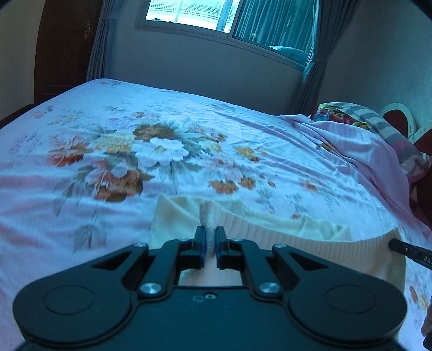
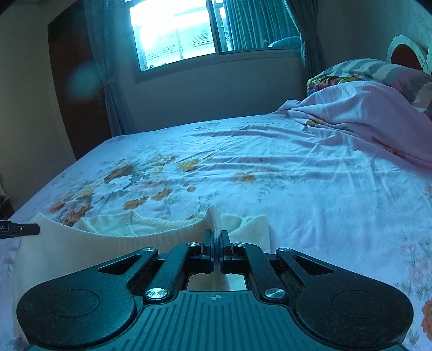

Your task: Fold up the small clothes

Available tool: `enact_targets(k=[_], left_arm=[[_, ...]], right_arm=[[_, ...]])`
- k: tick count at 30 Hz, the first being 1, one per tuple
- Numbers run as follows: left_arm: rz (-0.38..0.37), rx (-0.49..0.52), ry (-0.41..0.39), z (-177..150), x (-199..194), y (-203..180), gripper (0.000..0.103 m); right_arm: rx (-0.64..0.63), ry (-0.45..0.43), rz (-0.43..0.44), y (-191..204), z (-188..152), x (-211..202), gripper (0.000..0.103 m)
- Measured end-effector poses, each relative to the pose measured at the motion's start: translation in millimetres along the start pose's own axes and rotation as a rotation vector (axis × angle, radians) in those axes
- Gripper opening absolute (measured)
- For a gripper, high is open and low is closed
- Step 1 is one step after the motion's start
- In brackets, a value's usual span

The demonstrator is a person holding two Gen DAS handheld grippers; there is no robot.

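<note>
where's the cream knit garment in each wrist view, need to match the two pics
Left wrist: the cream knit garment spans bottom centre to right, its edge pinched in the left gripper; the right gripper's tip enters at the right edge.
Right wrist: the garment spans bottom left to centre, pinched in the right gripper.
Shared landmark: the window beyond the floral bed sheet.

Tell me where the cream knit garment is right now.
The cream knit garment is at the near edge of the floral bedsheet, its ribbed edge pinched by the left claw and the right claw.
</note>
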State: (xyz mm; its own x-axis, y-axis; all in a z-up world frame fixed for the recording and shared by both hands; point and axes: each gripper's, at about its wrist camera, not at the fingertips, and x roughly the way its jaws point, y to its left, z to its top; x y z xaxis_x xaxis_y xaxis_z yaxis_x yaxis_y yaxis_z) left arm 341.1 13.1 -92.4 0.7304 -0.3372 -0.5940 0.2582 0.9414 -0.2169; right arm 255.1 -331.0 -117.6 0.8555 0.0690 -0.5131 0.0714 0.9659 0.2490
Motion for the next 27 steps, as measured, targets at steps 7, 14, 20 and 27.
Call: enact_targets(k=[7, 14, 20, 27], left_arm=[[0.038, 0.000, 0.008, 31, 81, -2, 0.006], [0.121, 0.028, 0.142, 14, 156, 0, 0.008], [0.160, 0.088, 0.113, 6, 132, -5, 0.022], [0.066, 0.128, 0.101, -28, 50, -24, 0.038]], right_arm=[[0.016, 0.028, -0.057, -22, 22, 93, 0.003], [-0.039, 0.155, -0.170, -34, 5, 168, 0.003], [-0.043, 0.172, -0.185, -38, 9, 159, 0.003], [-0.007, 0.161, -0.020, -3, -7, 68, 0.003]])
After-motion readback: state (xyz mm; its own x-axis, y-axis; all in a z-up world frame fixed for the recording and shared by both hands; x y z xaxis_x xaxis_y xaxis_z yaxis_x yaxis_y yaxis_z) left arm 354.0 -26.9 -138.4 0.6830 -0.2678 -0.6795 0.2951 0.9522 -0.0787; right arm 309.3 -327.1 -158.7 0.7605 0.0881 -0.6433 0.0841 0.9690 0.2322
